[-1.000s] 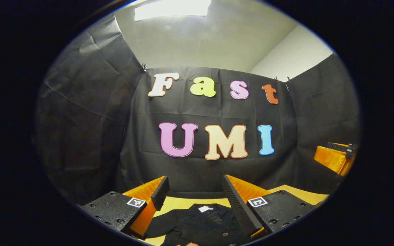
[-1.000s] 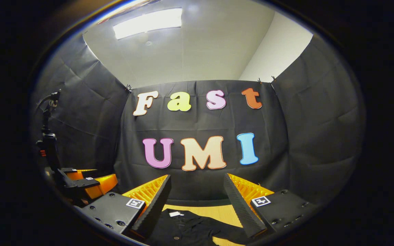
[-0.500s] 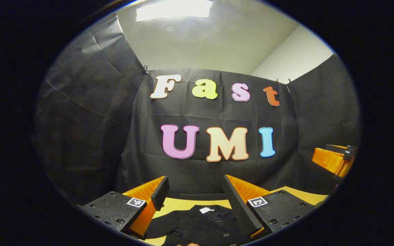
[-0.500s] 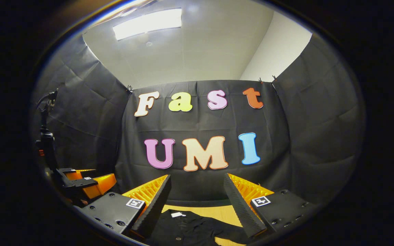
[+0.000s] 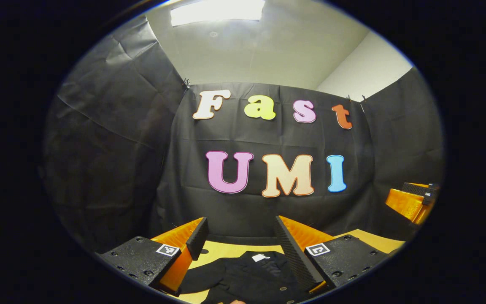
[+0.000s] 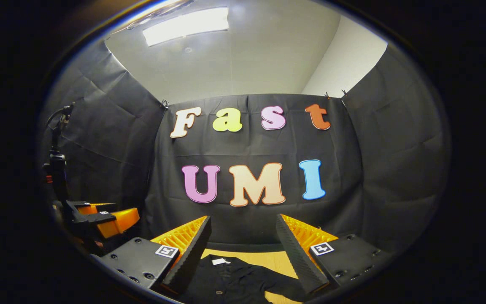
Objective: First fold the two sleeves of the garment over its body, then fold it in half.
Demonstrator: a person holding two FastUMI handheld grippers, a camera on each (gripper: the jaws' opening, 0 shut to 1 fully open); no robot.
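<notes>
In the left gripper view the left gripper point(image 5: 239, 236) hangs above the table point(image 5: 222, 251) with its jaws spread wide and nothing between them; neither finger touches anything; below the gap lies the shirt point(image 5: 247, 278), dark and buttoned, flat on the table with its collar towards the far wall and a white tag point(image 5: 260, 257) at the neck; one sleeve point(image 5: 198, 276) lies out to the side, unfolded; far off at the right edge of this view the right gripper point(image 5: 414, 198) shows in part, too little to judge its jaws from here.

In the right gripper view the right gripper point(image 6: 243, 238) is likewise held above the table point(image 6: 276, 258), jaws wide apart and empty, clear of the cloth; the shirt point(image 6: 230, 280) lies beneath and between its fingers, its tag point(image 6: 219, 261) near the collar, its other sleeve point(image 6: 283, 287) stretched out over the table; at the left of this view the left gripper point(image 6: 108, 217) shows, well apart.
</notes>
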